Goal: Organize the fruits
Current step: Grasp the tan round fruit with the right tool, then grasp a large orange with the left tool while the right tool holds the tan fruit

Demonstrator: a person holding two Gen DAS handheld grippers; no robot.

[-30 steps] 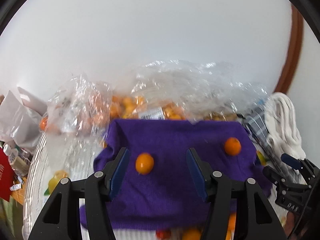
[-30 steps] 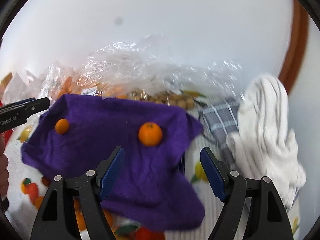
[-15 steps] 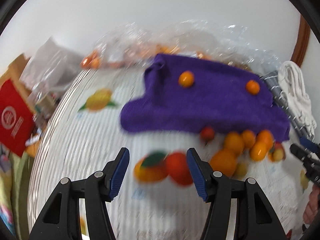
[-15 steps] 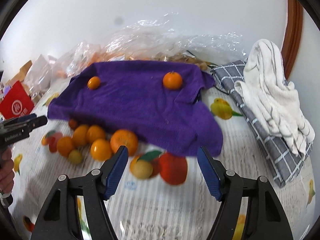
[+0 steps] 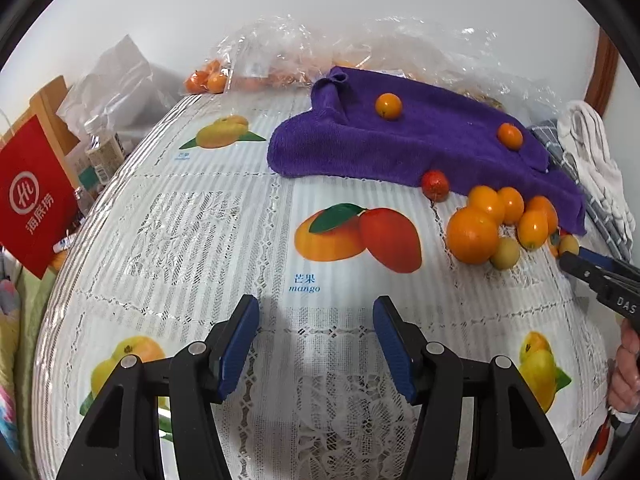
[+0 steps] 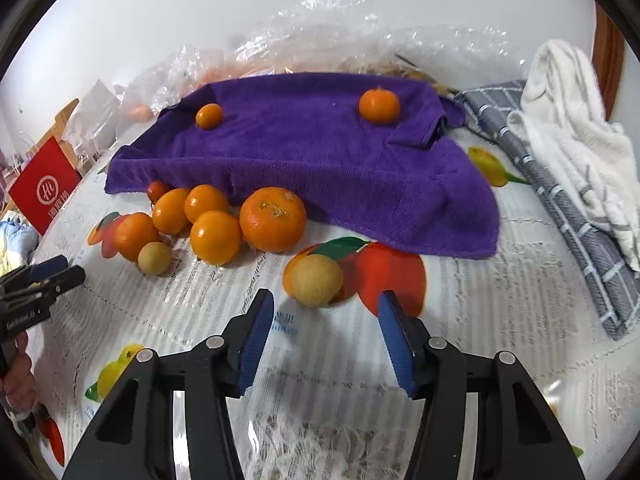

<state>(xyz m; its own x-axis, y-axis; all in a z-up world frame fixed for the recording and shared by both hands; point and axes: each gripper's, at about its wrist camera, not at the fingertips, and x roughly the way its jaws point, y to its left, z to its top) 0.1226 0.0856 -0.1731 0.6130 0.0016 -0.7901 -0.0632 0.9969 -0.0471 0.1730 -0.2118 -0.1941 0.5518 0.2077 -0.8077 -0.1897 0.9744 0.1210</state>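
Note:
A purple towel (image 6: pixel 320 152) lies on the table with two small oranges on it, one to the left (image 6: pixel 209 116) and one to the right (image 6: pixel 379 105). Several oranges cluster at its front edge, the largest (image 6: pixel 273 219) in the middle, with a small red fruit (image 6: pixel 157 190) behind. A tan round fruit (image 6: pixel 316 279) sits just ahead of my open, empty right gripper (image 6: pixel 326 320). My left gripper (image 5: pixel 316 324) is open and empty over the printed tablecloth (image 5: pixel 200 240). The towel (image 5: pixel 420 148) and fruit cluster (image 5: pixel 472 234) lie to its front right.
Clear plastic bags (image 5: pixel 360 48) with more oranges stand behind the towel. A grey checked cloth (image 6: pixel 560 184) and a white towel (image 6: pixel 568 120) lie at the right. A red paper bag (image 5: pixel 32 196) and a bottle (image 5: pixel 100 148) stand at the left table edge.
Both grippers have pulled back and tilted down from the towel. The fruit cluster and the printed tablecloth in front of it have come into view.

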